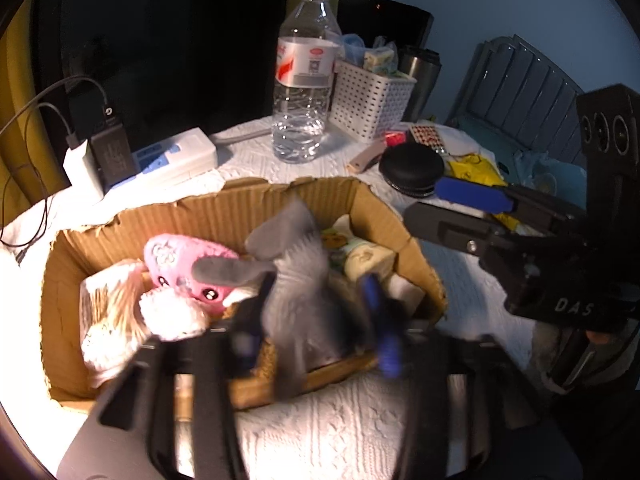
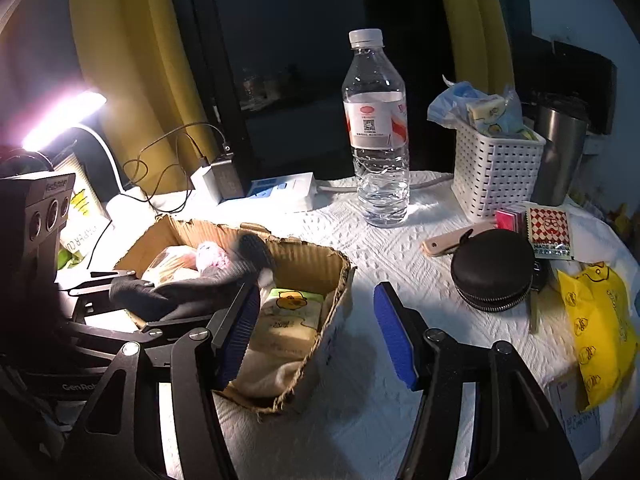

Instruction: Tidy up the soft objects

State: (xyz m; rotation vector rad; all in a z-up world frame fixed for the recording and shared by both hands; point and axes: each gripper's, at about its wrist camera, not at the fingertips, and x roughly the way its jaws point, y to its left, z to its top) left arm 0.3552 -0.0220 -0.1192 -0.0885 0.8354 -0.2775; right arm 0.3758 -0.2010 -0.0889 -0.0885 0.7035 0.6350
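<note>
The surface (image 2: 360,408) wears a white textured cloth and carries everything else. The largest thing on it is a torn cardboard box (image 1: 240,208), open at the top, sitting toward the person's left. Inside the box lie a pink plush toy (image 1: 184,268), a white fluffy piece (image 1: 172,316) just beside it, a clear packet of pale sticks (image 1: 104,304) against the left wall, and a tissue pack with a yellow duck print (image 2: 288,312) at the right end.

The left gripper (image 1: 316,312) reaches over the box's near wall, its jaws closed on a grey plush toy (image 1: 296,264), which is blurred and hangs partly inside the box, above the other soft things. The right gripper (image 2: 316,336) hovers at the box's right corner, jaws wide with nothing between them, one blue pad over the box and the other over the cloth.

Behind the box stands a water bottle (image 2: 376,140), with a white perforated basket (image 2: 496,176) near it and a round black zip case (image 2: 494,270) in front of the basket.
</note>
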